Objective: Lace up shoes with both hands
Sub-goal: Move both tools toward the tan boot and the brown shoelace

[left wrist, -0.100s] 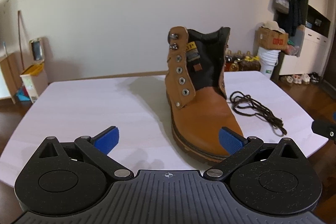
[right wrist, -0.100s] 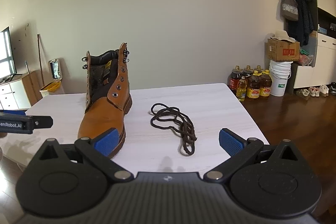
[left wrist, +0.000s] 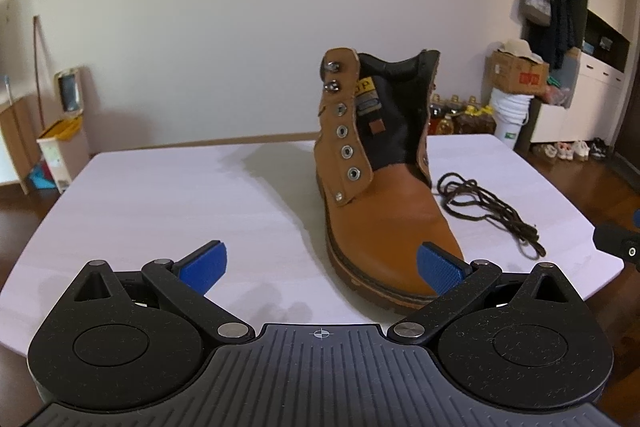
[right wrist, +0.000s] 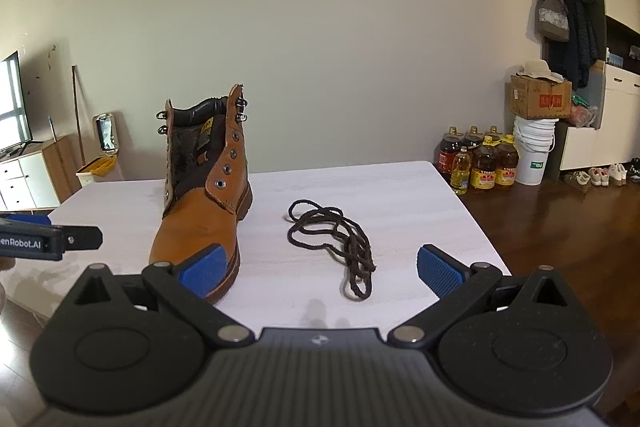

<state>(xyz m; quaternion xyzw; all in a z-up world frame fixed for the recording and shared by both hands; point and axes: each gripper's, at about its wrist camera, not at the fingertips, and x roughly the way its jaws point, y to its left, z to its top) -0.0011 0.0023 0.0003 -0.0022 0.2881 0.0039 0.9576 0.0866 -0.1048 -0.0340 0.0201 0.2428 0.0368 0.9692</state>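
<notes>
A tan leather boot (left wrist: 384,203) stands upright on the white table (left wrist: 160,203), toe toward me, with no lace in its eyelets. A dark brown lace (left wrist: 488,211) lies in a loose heap to its right. My left gripper (left wrist: 322,265) is open near the table's front edge, its right pad (left wrist: 438,269) in front of the toe. In the right wrist view the boot (right wrist: 204,211) is at left and the lace (right wrist: 336,239) lies ahead of my open right gripper (right wrist: 322,269). Neither gripper holds anything.
The other gripper's tip shows at each view's edge: right one (left wrist: 618,247), left one (right wrist: 48,241). Past the table's far right corner stand oil bottles (right wrist: 480,163), a white bucket (right wrist: 534,151) and a cardboard box (right wrist: 540,99). A small bin (left wrist: 62,147) stands at left.
</notes>
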